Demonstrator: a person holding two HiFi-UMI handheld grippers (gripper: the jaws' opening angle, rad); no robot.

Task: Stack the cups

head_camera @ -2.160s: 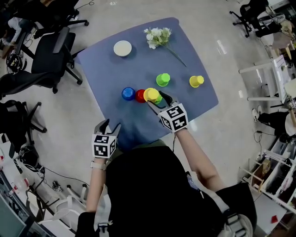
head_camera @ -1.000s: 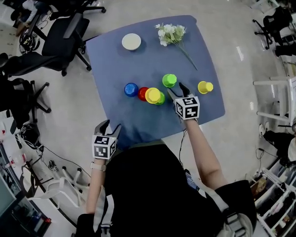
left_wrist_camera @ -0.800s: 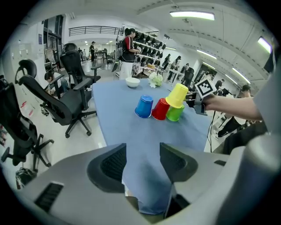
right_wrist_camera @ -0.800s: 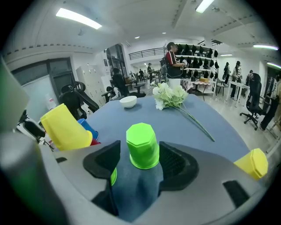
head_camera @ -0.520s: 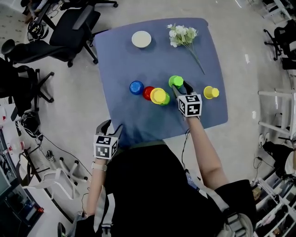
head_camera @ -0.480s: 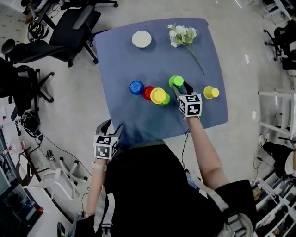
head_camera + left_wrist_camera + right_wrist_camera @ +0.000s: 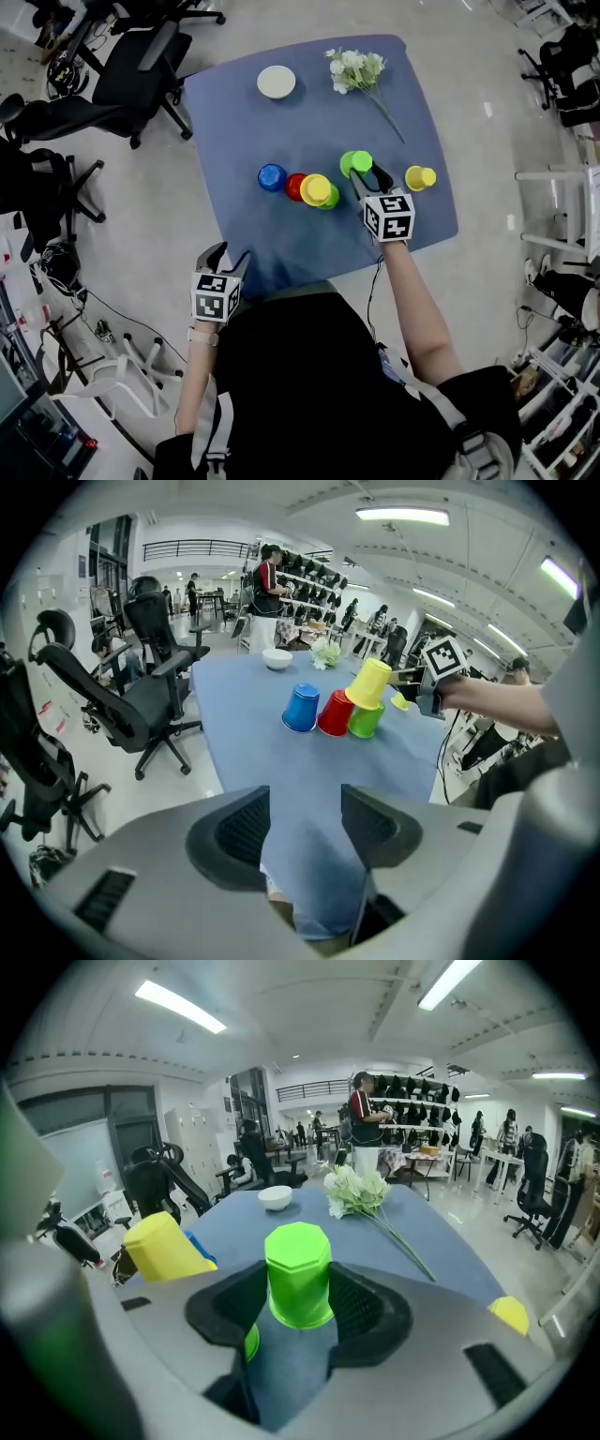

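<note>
Green upturned cup (image 7: 298, 1274), just right of the yellow-topped stack (image 7: 317, 190) on the blue table (image 7: 281, 131), sat pinched between the right gripper's (image 7: 367, 174) jaws, which had just been closing on it, seemingly ready for lifting; the left gripper (image 7: 230, 251) hung wide open, empty.

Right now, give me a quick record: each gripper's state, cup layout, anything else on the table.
right gripper: jaws have just been closing, pads on upside-down green cup
left gripper: open, empty, by table edge
cluster: blue cup, red cup, stacked yellow cup over lower green cup
apart: lone yellow cup, right side
other: white bowl, flowers
</note>
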